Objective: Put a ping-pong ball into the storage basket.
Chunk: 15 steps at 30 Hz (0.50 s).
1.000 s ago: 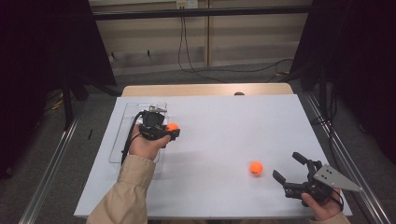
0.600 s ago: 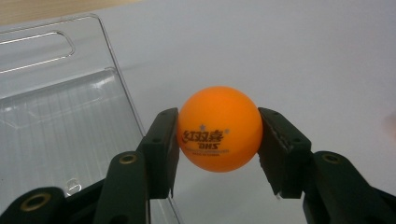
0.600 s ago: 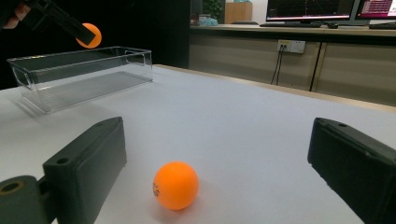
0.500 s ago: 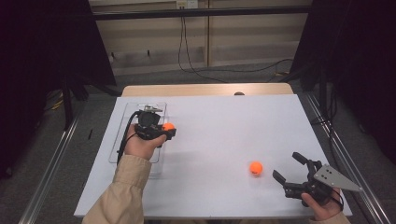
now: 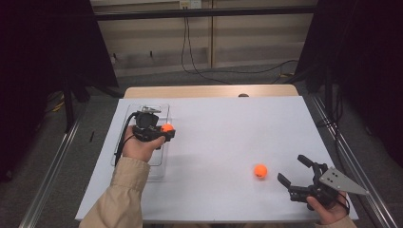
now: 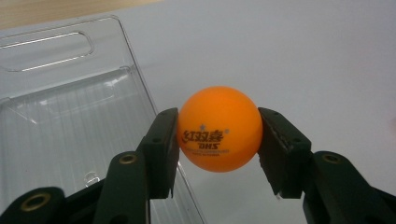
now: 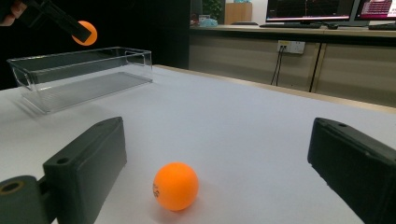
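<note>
The left gripper (image 5: pixel 164 134) is clamped on a small orange table-tennis ball w/ printed logo (image 6: pixel 219 129), one pad on each side, ball lifted clear of the table. It hangs at the right-hand long wall of the clear rectangular plastic tray (image 5: pixel 161 110), which sits at the table's left w/ its long axis running away from the person; in the left gripper view the tray (image 6: pixel 70 121) lies just left of the jaws, so I'd judge the coming move turns on a short shift toward that side before letting go, else the ball lands on the white table top (image 5: pixel 228 128) outside the wall. Tray looks empty as far as can be seen. A second orange ball (image 5: pixel 260 171) rests on the table near the front right, well apart from the tray. The right gripper (image 5: pixel 299 172) is far nearer to it: jaws spread wide, holding nothing, ball (image 7: pixel 176 185) just ahead of the tips and roughly centred betw. them, not touching. Count: 2 orange balls (1 held, 1 loose), 1 tray, 2 grippers.
</note>
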Each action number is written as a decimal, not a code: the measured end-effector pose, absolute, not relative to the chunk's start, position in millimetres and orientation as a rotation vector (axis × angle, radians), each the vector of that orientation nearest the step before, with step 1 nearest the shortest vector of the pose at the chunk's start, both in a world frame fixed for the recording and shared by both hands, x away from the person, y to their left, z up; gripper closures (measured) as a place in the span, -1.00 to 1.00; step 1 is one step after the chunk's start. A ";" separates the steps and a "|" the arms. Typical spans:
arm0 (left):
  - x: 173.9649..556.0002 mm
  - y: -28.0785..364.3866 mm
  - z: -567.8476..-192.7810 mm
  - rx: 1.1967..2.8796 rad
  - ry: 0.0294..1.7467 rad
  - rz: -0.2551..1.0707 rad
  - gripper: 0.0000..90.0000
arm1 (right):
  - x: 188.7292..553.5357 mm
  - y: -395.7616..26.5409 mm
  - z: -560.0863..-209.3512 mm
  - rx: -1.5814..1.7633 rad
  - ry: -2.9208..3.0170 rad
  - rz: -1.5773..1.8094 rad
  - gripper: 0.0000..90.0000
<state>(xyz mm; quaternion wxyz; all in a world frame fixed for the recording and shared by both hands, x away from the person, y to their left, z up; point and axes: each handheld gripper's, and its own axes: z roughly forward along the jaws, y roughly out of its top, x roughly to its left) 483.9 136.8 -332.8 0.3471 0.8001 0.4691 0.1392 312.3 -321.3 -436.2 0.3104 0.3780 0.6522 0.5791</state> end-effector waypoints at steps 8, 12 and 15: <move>483.3 140.2 -331.7 2.049 1.232 0.360 0.13 | 311.8 -321.7 -436.1 1.001 1.721 1.530 -0.90; 483.5 143.0 -331.2 2.052 1.240 0.370 0.13 | 312.0 -322.2 -436.0 0.997 1.722 1.527 -0.90; 484.0 146.0 -330.8 2.045 1.240 0.370 0.13 | 312.0 -322.7 -435.9 0.995 1.721 1.527 -0.90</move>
